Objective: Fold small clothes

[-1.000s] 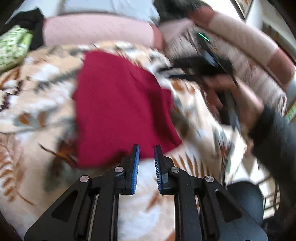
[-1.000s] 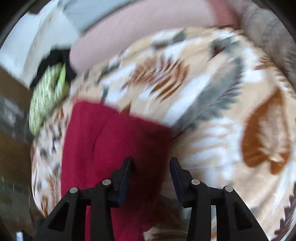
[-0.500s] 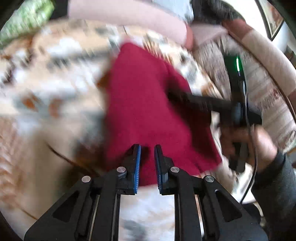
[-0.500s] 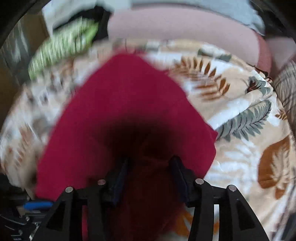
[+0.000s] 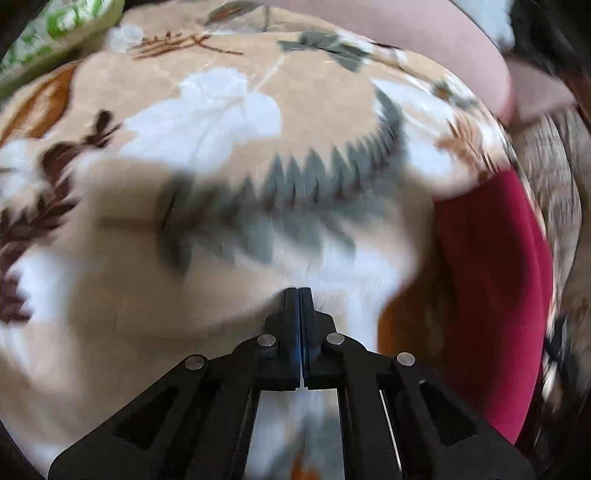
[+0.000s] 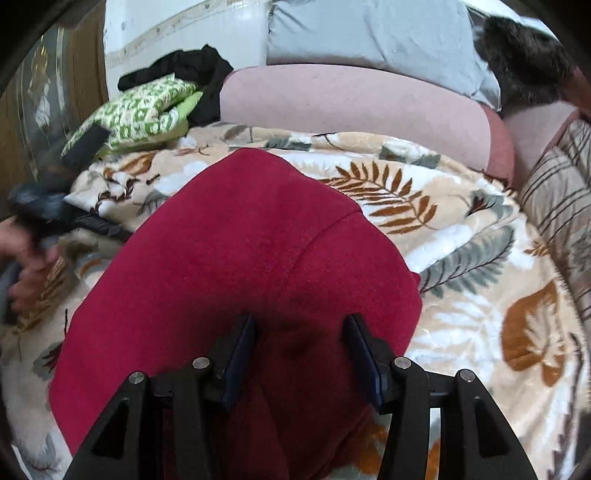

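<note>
A dark red garment [image 6: 236, 258] lies spread on a leaf-patterned blanket [image 6: 480, 295]. My right gripper [image 6: 301, 332] is open, its jaws pressed down onto the near part of the garment with red cloth between them. In the left wrist view the garment [image 5: 491, 288] shows only as a strip at the right edge. My left gripper [image 5: 298, 295] is shut and empty, its tips close over the blanket [image 5: 221, 147], to the left of the garment. The left hand and gripper body [image 6: 40, 221] show blurred at the left of the right wrist view.
A pink bolster [image 6: 351, 103] and a grey pillow [image 6: 369, 33] lie along the far side. A green patterned cushion [image 6: 136, 110] with black cloth [image 6: 192, 70] behind it sits far left. A striped cushion [image 6: 561, 199] is on the right.
My left gripper has closed and swung left off the garment, over bare blanket. My right gripper has stayed open on the garment's near part, and its view has steadied.
</note>
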Demonstrator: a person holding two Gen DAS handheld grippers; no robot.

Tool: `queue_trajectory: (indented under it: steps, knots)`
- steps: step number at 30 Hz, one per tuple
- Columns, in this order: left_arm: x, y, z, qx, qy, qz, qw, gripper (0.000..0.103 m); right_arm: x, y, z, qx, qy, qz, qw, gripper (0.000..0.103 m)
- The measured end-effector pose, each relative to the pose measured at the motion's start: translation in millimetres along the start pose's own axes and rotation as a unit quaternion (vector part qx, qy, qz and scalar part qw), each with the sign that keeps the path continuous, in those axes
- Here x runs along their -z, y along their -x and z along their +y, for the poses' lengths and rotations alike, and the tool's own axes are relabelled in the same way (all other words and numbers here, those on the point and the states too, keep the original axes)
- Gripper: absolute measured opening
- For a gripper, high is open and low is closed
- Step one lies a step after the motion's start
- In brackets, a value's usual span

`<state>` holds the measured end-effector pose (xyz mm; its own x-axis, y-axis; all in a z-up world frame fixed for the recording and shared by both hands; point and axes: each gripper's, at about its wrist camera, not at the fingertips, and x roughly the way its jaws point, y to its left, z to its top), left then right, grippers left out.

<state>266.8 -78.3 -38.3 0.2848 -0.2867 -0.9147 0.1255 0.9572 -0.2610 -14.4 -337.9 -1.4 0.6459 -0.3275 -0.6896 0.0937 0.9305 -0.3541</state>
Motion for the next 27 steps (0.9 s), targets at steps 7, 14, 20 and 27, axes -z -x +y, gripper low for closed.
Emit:
queue_trajectory:
  steps: [7,14,20,27]
  knots:
    - [-82,-19,-16,-0.080,-0.080,-0.097,0.9888,0.004,-20,37,-26,-0.018,-0.050,-0.077,0.996,0.050]
    - [-134,-37,-14,-0.173,-0.096,-0.181,0.9634,0.003,-17,42,-76,0.021,-0.155,-0.088,0.984,0.051]
    - [-151,17,4,-0.090,-0.093,-0.234,0.9636,0.003,-9,32,-87,0.044,-0.171,-0.062,0.982,0.051]
    - [-86,102,-42,-0.035,-0.159,-0.236,0.9582,0.015,-10,52,-92,0.039,-0.202,-0.075,0.976,0.051]
